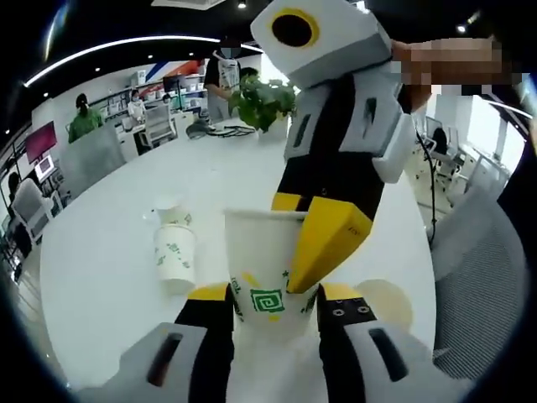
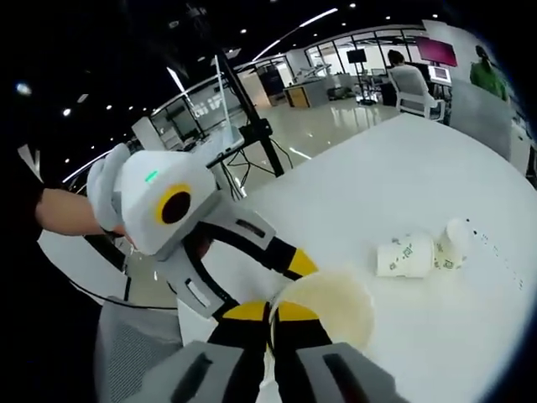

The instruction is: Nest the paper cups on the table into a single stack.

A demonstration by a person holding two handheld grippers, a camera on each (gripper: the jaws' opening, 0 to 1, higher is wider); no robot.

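Note:
A white paper cup (image 1: 262, 281) with green print stands upright between the jaws of my left gripper (image 1: 273, 300), which is shut on its lower wall. My right gripper (image 1: 309, 243) comes down from the upper right and is shut on this cup's rim, one yellow finger (image 1: 329, 239) outside the wall. In the right gripper view my right gripper (image 2: 273, 312) pinches the rim of the held cup (image 2: 327, 306), whose cream inside faces the camera, and my left gripper (image 2: 285, 273) reaches in from the left. Two more cups (image 1: 174, 256) (image 1: 172, 214) lie on the white table (image 1: 109, 277); they also show as cups (image 2: 403, 254) (image 2: 453, 243).
A pale round shape (image 1: 384, 304) lies on the table beside my left gripper; I cannot tell what it is. A potted plant (image 1: 264, 101) stands at the far end. A grey mesh chair (image 1: 478, 285) is at the table's edge. People stand in the background.

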